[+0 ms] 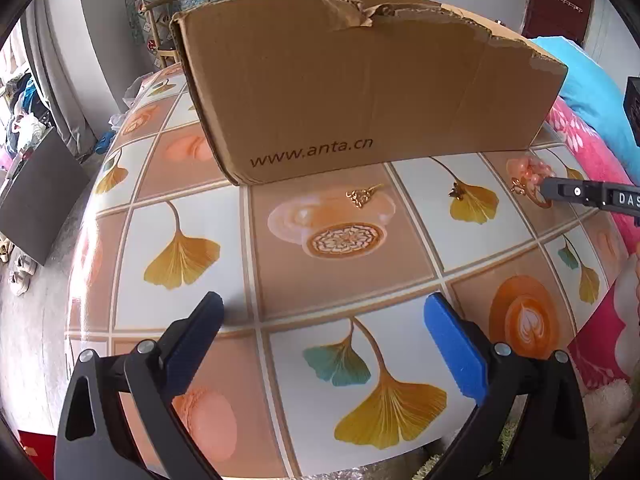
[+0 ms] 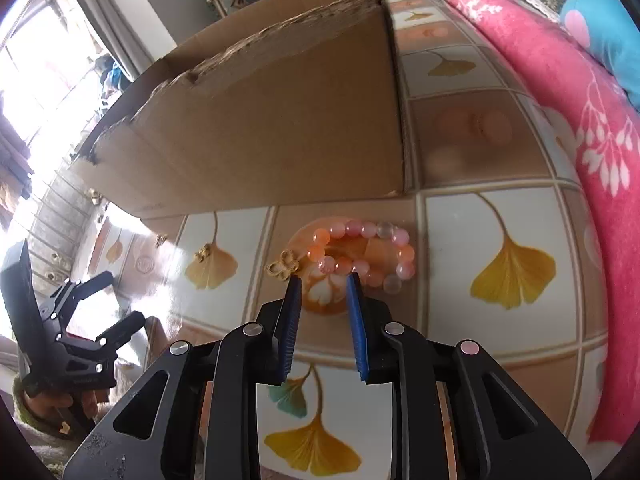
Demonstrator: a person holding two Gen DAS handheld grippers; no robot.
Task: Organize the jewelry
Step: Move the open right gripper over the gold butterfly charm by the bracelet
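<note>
Bead bracelet (image 2: 362,254) lies flat on bench (image 2: 496,216) just before cardboard box (image 2: 272,120), straddled at its near beads by right gripper (image 2: 323,280), fingers parted and empty; square closure on one strand is advised, gold charm (image 2: 283,265) avoided, while left gripper (image 1: 324,312) is held wide open.

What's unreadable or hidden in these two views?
- Inside of the cardboard box: hidden by its own wall, both views.
- Small gold pieces: too small to identify, left view.
- Bead bracelet: whether the right tool touches it is unclear.
- Window side: washed out, right view.
</note>
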